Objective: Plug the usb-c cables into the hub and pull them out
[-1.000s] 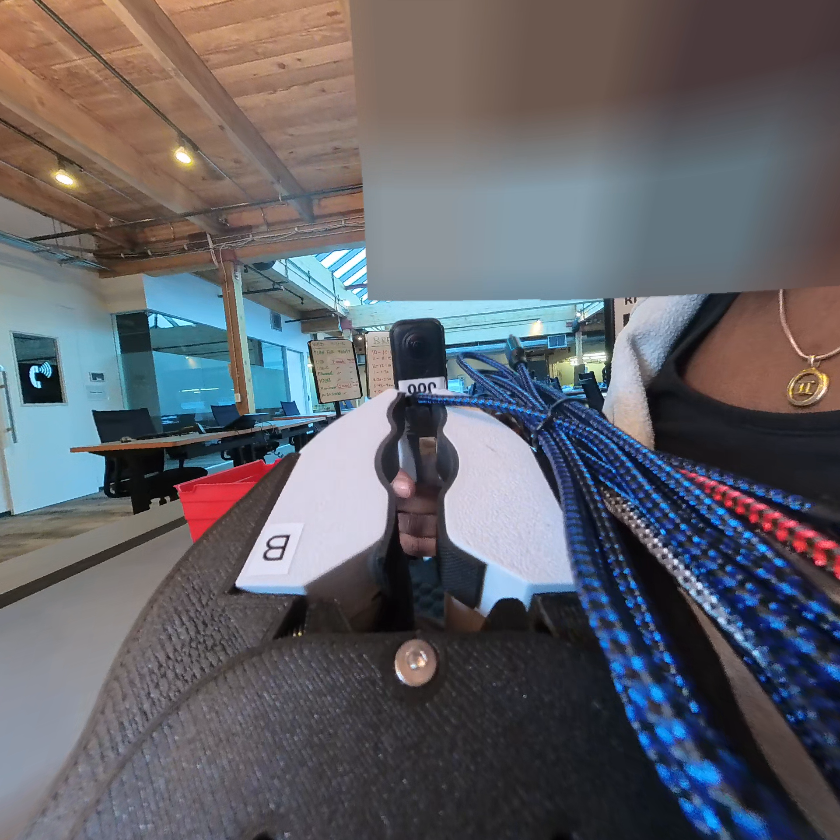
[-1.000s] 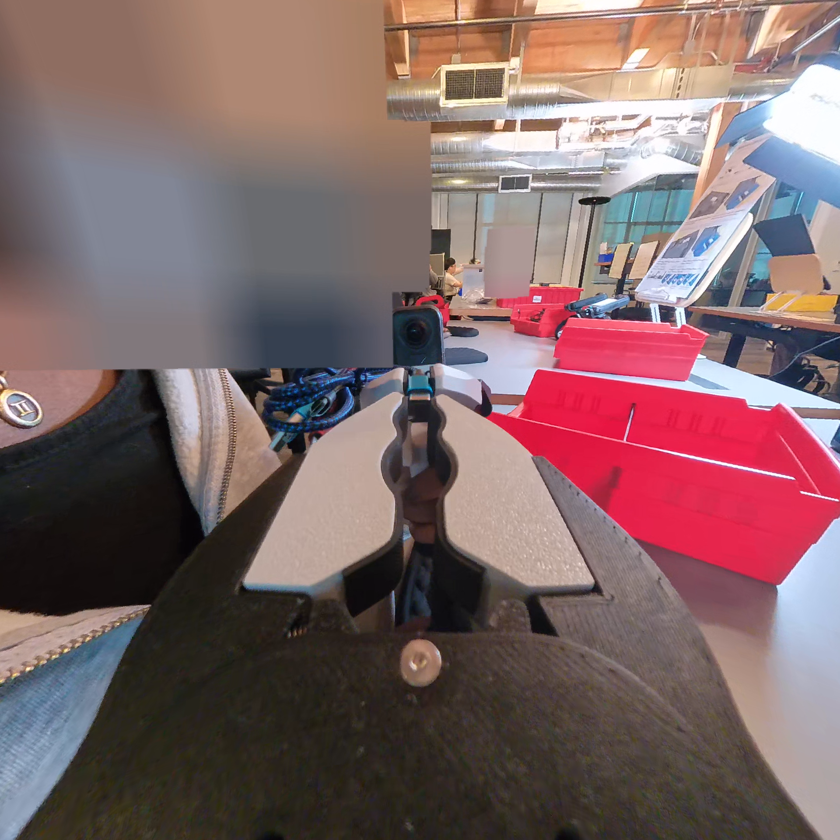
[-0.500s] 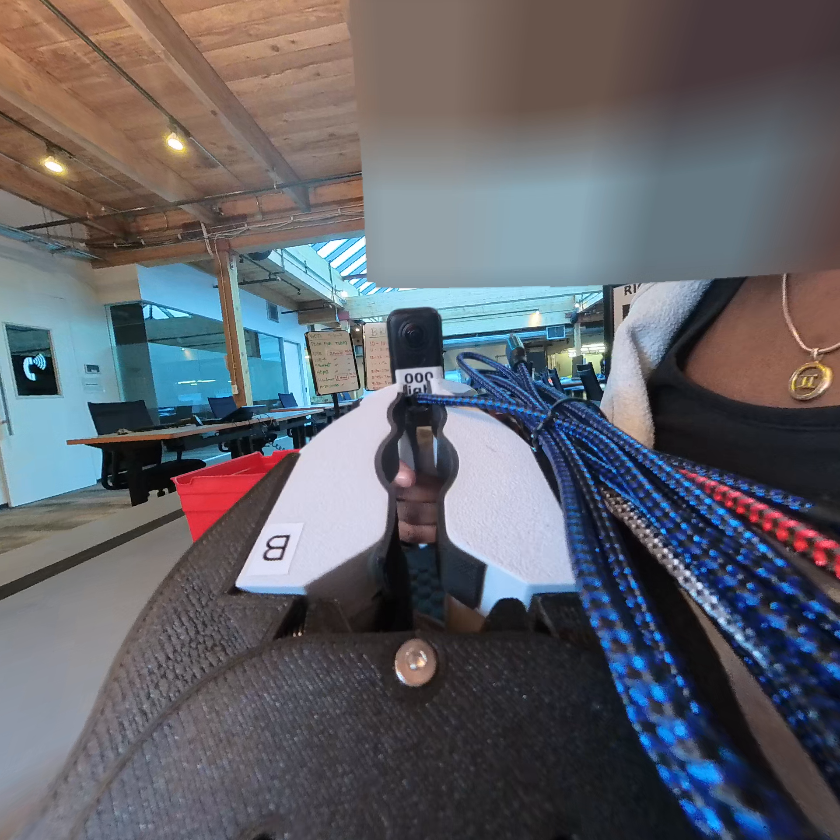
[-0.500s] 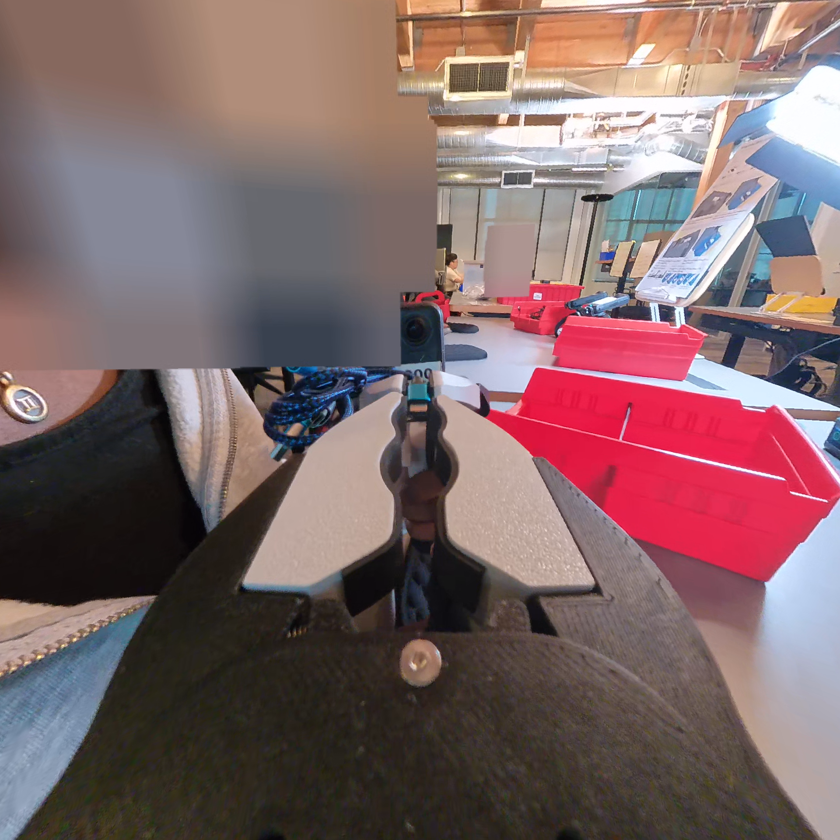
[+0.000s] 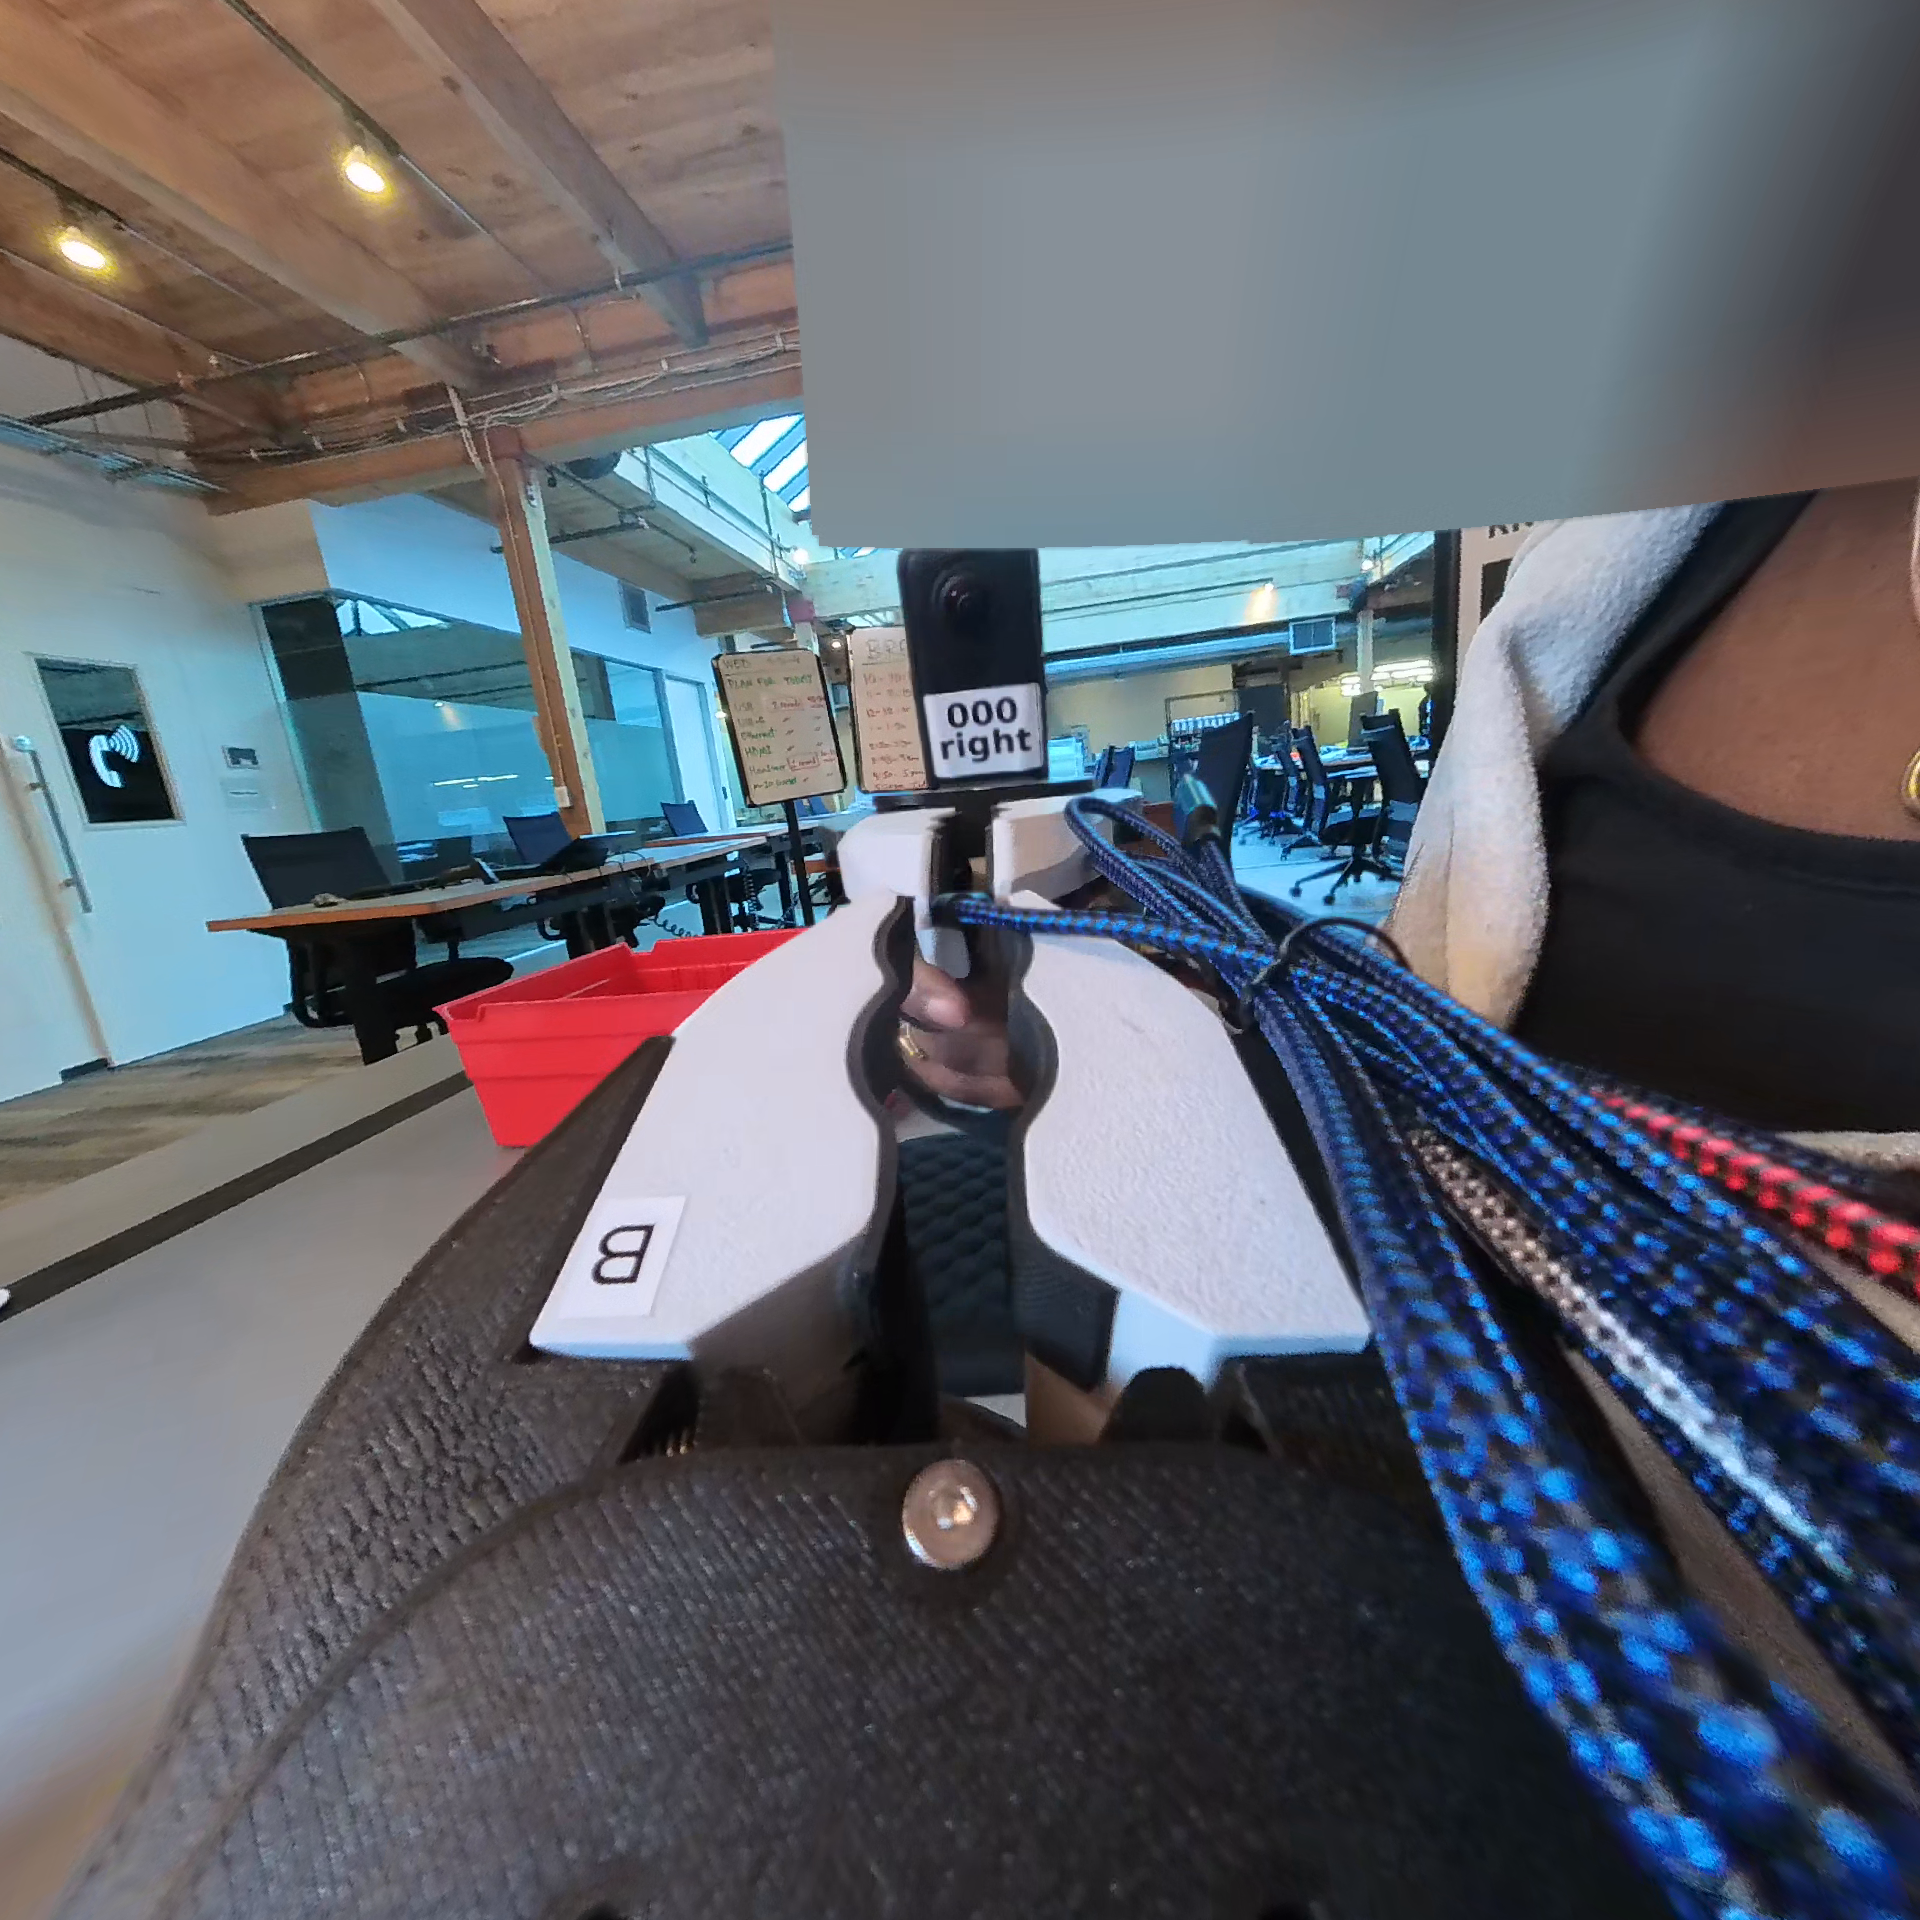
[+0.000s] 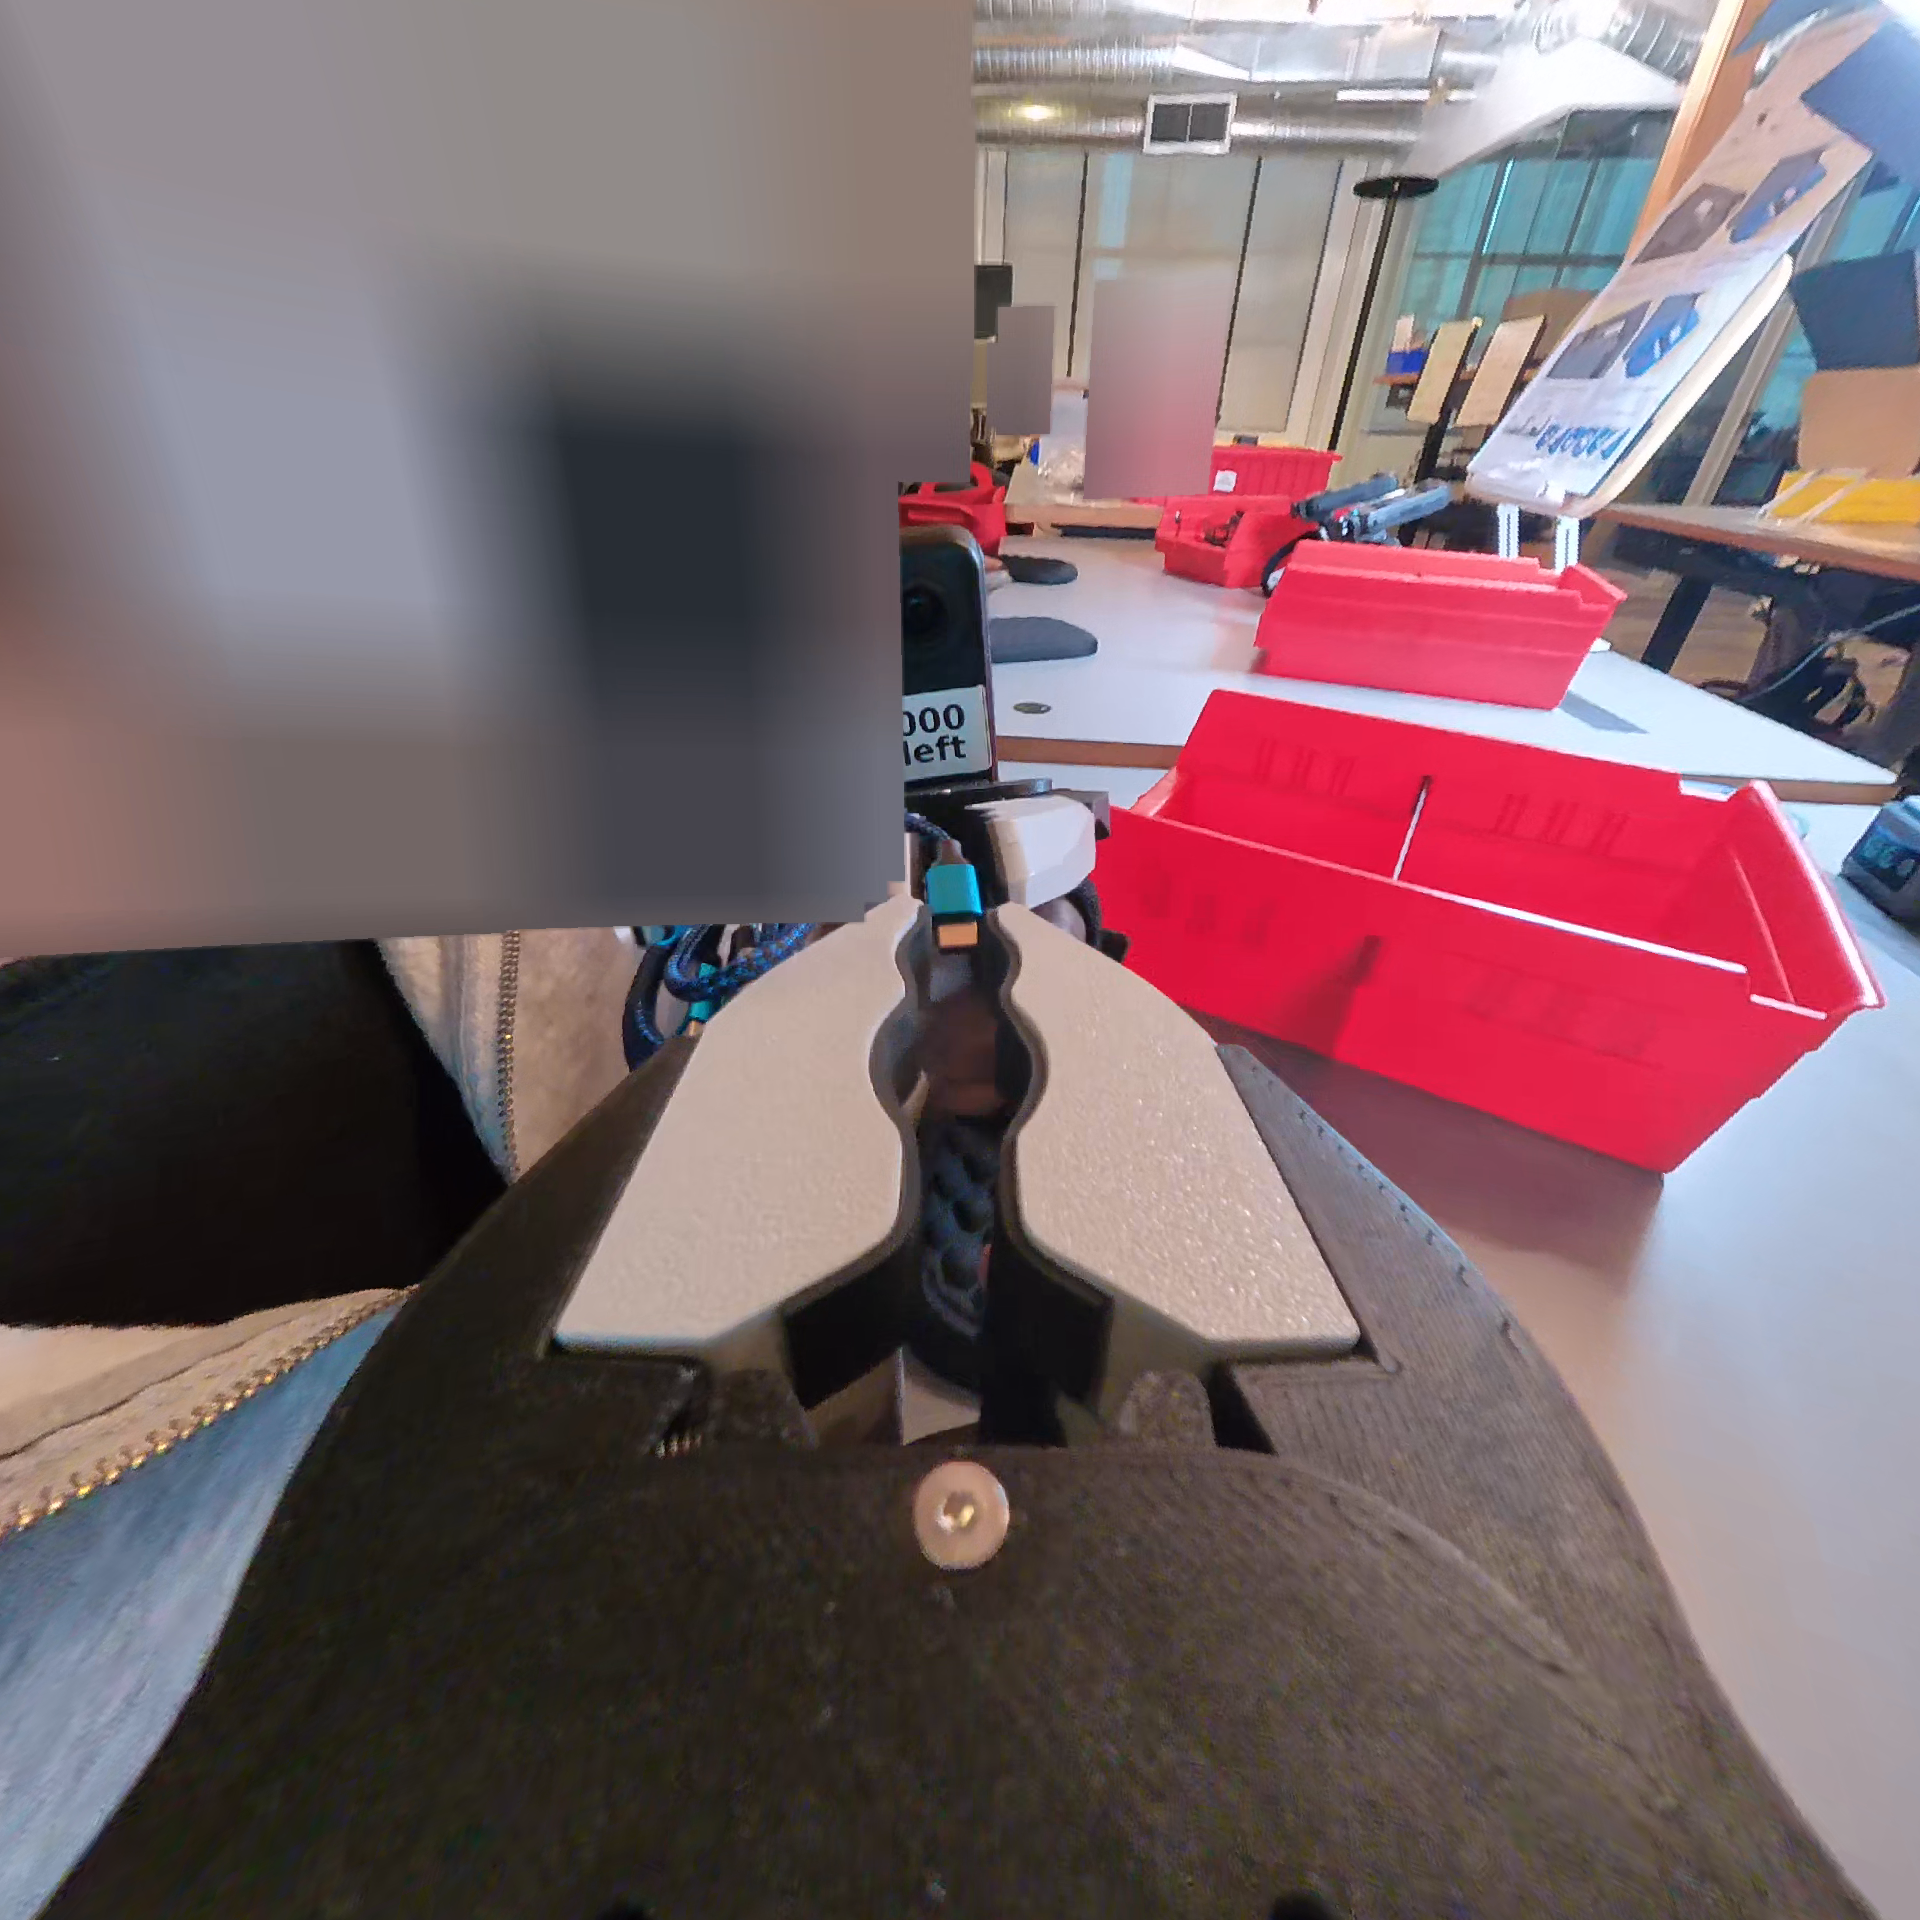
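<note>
Fingers of the left claw (image 5: 951, 925) are pressed together on a blue braided usb-c cable (image 5: 1049, 916), which leaves the tips sideways to the right and joins a tied bundle of cables (image 5: 1455, 1164) (mostly blue, with one red and one grey-white strand) draped over that claw's right shoulder, against the person's dark top (image 5: 1714, 935). Just beyond the tips, facing them, stands the right claw with its black camera (image 5: 971, 623) on top.

From the other side, the right claw (image 6: 956, 940) pinches a teal usb-c plug (image 6: 953, 902) at its very tips, the plug upright with its metal end pointing down between the fingers. Its cable (image 6: 920, 831) runs up toward the left claw, close behind. No hub shows in either view.

To the right of the right claw, a red divided bin (image 6: 1455, 997) sits on the grey surface (image 6: 1714, 1351), its near rim close to the claw's side. Bare surface lies right of and in front of it. Farther off stands a second red bin (image 6: 1423, 634). Left of the left claw, another red bin (image 5: 582, 1029) sits beside open surface.
</note>
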The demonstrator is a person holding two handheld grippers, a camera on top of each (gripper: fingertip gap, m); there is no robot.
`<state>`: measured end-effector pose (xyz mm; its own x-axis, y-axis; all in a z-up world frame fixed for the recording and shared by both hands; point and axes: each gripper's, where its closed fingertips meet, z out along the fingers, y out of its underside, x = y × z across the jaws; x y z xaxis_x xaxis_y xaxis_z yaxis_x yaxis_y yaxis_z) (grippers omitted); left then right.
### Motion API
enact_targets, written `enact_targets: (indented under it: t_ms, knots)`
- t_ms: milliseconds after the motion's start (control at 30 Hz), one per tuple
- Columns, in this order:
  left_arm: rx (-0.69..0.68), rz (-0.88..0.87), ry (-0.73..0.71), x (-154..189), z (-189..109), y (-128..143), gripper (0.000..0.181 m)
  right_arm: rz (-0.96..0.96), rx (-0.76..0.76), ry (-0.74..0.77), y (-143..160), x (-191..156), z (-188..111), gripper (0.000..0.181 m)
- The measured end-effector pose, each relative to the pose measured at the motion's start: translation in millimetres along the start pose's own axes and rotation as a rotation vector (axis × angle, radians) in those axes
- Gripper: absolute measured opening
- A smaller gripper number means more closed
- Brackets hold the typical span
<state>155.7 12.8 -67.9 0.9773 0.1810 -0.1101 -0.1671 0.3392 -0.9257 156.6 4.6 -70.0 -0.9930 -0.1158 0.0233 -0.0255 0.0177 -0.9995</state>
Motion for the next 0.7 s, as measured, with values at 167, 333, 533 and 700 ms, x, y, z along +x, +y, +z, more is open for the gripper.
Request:
enact_targets:
  t_ms: [167,333,533,700]
  knots:
    - [-0.028,0.021,-0.003,0.2,-0.1,3.6,0.018,0.045,-0.036,0.010,4.9,3.2,1.0,0.008]
    - [-0.036,0.019,-0.006,-1.0,-0.9,4.8,0.017,0.015,-0.061,0.026,6.3,3.4,0.9,0.008]
    - [-0.038,0.006,-0.008,-1.4,-0.3,5.9,0.012,-0.062,-0.096,0.049,6.9,2.7,-0.2,0.008]
    - [-0.033,0.008,-0.001,-0.4,0.0,6.4,0.015,-0.014,-0.096,0.021,7.4,1.6,-0.8,0.008]
